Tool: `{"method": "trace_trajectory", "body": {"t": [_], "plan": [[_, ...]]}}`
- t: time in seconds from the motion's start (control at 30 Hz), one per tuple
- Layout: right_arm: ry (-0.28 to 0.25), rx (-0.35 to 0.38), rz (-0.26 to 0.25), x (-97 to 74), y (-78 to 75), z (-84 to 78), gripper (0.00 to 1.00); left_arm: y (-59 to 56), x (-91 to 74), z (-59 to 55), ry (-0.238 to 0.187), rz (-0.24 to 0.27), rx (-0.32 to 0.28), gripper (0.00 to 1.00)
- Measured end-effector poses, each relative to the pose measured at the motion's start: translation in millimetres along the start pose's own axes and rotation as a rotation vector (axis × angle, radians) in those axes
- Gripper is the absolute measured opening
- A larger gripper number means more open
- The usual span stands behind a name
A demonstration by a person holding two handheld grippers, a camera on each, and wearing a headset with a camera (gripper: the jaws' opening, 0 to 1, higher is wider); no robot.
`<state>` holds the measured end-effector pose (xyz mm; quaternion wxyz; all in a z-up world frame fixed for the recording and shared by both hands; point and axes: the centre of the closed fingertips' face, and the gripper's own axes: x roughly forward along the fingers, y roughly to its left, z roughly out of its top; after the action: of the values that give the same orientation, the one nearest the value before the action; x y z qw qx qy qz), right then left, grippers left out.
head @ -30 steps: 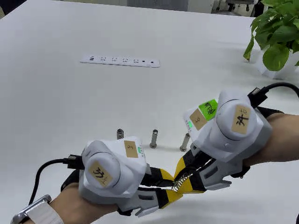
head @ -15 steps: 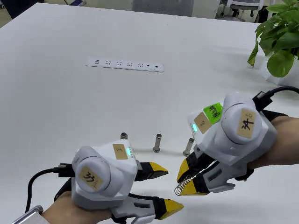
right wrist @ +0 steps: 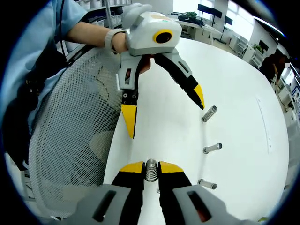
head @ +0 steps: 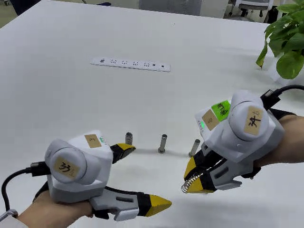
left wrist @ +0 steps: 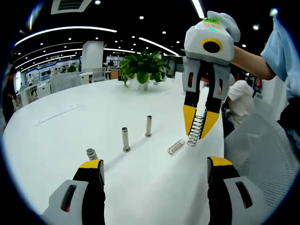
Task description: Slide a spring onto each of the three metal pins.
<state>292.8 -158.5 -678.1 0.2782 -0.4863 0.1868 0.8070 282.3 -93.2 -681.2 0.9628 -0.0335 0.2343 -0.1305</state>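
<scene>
Your left tongs (head: pixel 145 176) hang wide open and empty over the near side of the table (head: pixel 71 95), one tip close to the left pin (head: pixel 128 138). That pin looks to carry a spring already, though it is small and I would not swear to it. The middle pin (head: pixel 163 143) and the right pin (head: pixel 194 147) stand bare, in a row with it and apart from each other.

Your right tongs (head: pixel 194 178) are closed on a spring (head: pixel 189 181), near the right pin and above the table. In the left gripper view it runs lengthways between the jaws, with its lower end poking out past the tips. A loose spring (left wrist: pixel 176 146) lies flat on the table just below.

Expect the spring to be very light, thin wire. It will squash, bend sideways, and jump free if you pinch it hard or off-centre. Grip it across the upper coils, only firmly enough to stop it sliding. Leave the lower coils free and the bore open so that a pin can enter.

The pins are slim, and I judge that a sideways shove could tip one, so bring the spring down along the pin's axis. Your empty tongs could steady the pin low, near its base.
</scene>
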Motion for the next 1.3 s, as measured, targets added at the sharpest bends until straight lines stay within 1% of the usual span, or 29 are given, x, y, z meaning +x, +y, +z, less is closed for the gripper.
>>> {"method": "trace_trajectory", "body": {"t": [0.07, 0.1, 0.17, 0.23, 0.33, 0.4, 0.47, 0.53, 0.6, 0.67, 0.8, 0.87, 1.0, 1.07, 1.1, 1.2, 1.3], "plan": [[0.001, -0.002, 0.001, -0.3, -0.7, -0.4, 0.12, 7.0, -3.7, -1.1, -0.002, 0.027, -0.029, 0.95], [0.003, -0.003, 0.001, -0.5, -1.5, -0.6, 0.12, 11.2, -5.8, -0.3, -0.015, 0.043, -0.037, 0.96], [0.005, -0.007, -0.001, -0.9, -3.1, -0.8, 0.12, 15.7, -8.8, -0.6, -0.023, 0.065, -0.05, 0.97], [0.012, -0.011, -0.001, -1.6, -5.7, -1.2, 0.12, 21.4, -12.4, -0.3, -0.043, 0.091, -0.07, 0.98], [0.021, -0.016, -0.007, -2.8, -11.9, -1.6, 0.12, 24.8, -15.9, -3.1, -0.048, 0.106, -0.095, 0.99], [0.027, -0.024, -0.011, -4.1, -16.6, -1.3, 0.12, 28.4, -18.4, -5.3, -0.045, 0.126, -0.091, 0.99], [0.034, -0.033, -0.01, -5.8, -20.7, -0.3, 0.12, 33.3, -21.4, -6.7, -0.043, 0.139, -0.099, 0.99], [0.039, -0.036, -0.011, -6.8, -26.0, 0.7, 0.12, 39.5, -25.0, -7.2, -0.056, 0.154, -0.109, 0.99], [0.049, -0.046, -0.016, -7.4, -30.8, 0.8, 0.12, 41.6, -25.5, -6.9, -0.06, 0.162, -0.113, 0.99], [0.058, -0.053, -0.013, -8.5, -35.1, 2.5, 0.12, 41.4, -25.4, -6.1, -0.061, 0.166, -0.111, 0.99], [0.074, -0.074, -0.017, -11.1, -45.5, 6.0, 0.12, 45.3, -26.0, -10.2, -0.053, 0.172, -0.108, 0.99], [0.08, -0.082, -0.023, -12.7, -54.1, 8.3, 0.12, 45.3, -25.7, -11.3, -0.049, 0.169, -0.111, 0.99], [0.096, -0.103, -0.041, -14.0, -68.1, 11.2, 0.12, 47.8, -26.3, -12.7, -0.044, 0.174, -0.105, 1.0], [0.112, -0.125, -0.07, -14.3, -78.6, 11.9, 0.12, 48.0, -26.6, -13.9, -0.038, 0.172, -0.111, 1.0], [0.119, -0.139, -0.071, -13.1, -81.9, 12.2, 0.12, 47.9, -26.7, -13.5, -0.04, 0.173, -0.11, 1.0], [0.122, -0.142, -0.077, -11.6, -89.6, 14.9, 0.12, 48.6, -27.2, -13.0, -0.045, 0.171, -0.114, 1.0], [0.128, -0.162, -0.085, -12.1, -97.2, 20.5, 0.12, 50.0, -27.2, -13.3, -0.048, 0.174, -0.117, 1.0]]}}
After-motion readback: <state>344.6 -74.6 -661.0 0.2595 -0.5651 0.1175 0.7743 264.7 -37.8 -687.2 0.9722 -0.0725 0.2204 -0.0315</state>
